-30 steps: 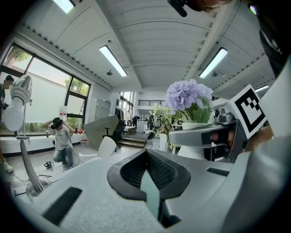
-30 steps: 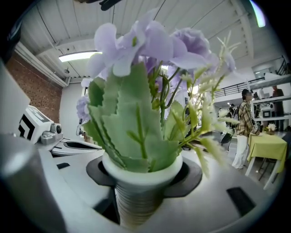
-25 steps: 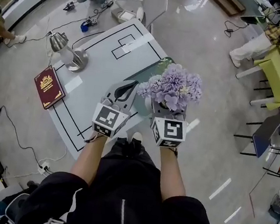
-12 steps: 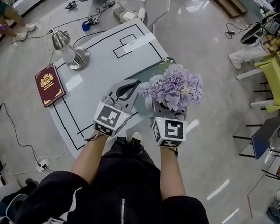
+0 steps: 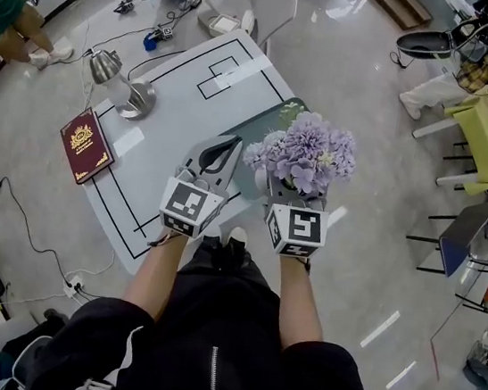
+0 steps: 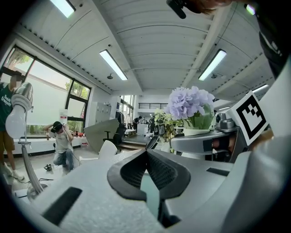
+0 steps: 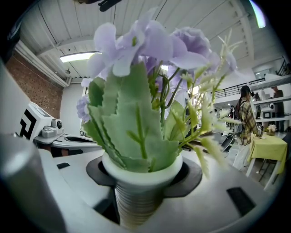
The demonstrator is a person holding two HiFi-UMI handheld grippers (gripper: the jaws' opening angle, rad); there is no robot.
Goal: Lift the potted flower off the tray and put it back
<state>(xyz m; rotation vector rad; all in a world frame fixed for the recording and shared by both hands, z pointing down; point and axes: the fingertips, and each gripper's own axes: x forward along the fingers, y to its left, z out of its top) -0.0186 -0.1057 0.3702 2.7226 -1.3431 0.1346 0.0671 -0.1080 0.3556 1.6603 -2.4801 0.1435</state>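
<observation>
right gripper (image 5: pixel 288 189): jaws clamped on the pot's sides | purple potted flower in a ribbed white pot (image 7: pixel 144 182): upright, seen over the near end of the dark green rectangular tray (image 5: pixel 268 116) on the white line-marked table (image 5: pixel 186 91), base hidden from above | left gripper (image 6: pixel 146 151): jaws pressed together, nothing between them, just beside the flower

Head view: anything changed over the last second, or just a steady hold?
Only a bystander moved: the person in green came further into view at top left. The right gripper stayed clamped on the potted flower, and the left gripper stayed shut and empty; neither shifted.
</observation>
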